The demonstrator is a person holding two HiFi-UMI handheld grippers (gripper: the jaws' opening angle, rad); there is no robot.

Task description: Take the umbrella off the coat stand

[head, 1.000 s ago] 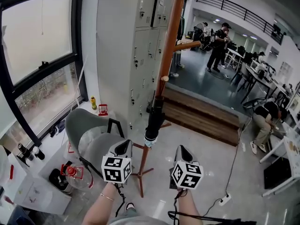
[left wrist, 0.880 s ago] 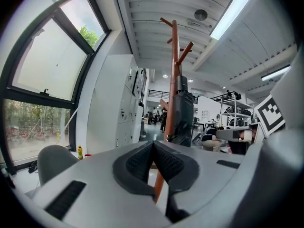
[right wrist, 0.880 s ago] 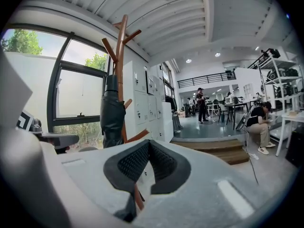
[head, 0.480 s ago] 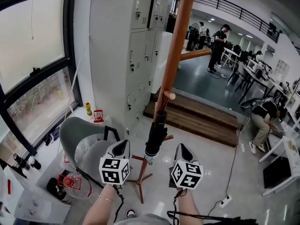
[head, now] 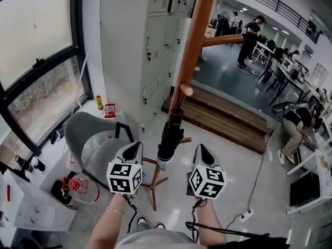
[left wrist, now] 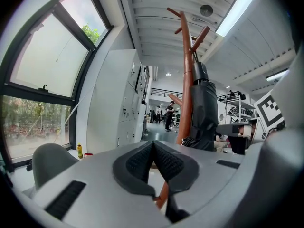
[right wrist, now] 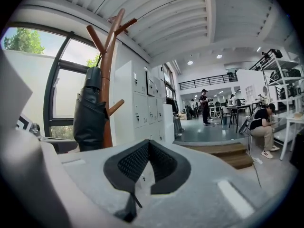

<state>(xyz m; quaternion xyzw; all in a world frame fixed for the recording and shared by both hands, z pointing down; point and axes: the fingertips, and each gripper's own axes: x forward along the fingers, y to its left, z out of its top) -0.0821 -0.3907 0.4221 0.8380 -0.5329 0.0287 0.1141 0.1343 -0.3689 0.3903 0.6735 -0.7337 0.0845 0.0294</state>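
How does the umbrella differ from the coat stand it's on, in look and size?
Colour: the umbrella is black; the coat stand is reddish-brown wood.
Size: the umbrella spans a short stretch of the pole; the coat stand runs past the top of the head view.
Form: the umbrella is a folded fabric bundle; the coat stand is a rigid pole with pegs and splayed feet.
Both hang or stand upright, close together.

the pale floor (head: pixel 228 154) carries the coat stand (head: pixel 193 45) on its spread legs, a grey chair (head: pixel 91 144) just beside it, lockers (head: pixel 161 45), a yellow bottle (head: pixel 99 101), a red lantern (head: pixel 110 110) and, well apart, a power strip (head: pixel 245 215).
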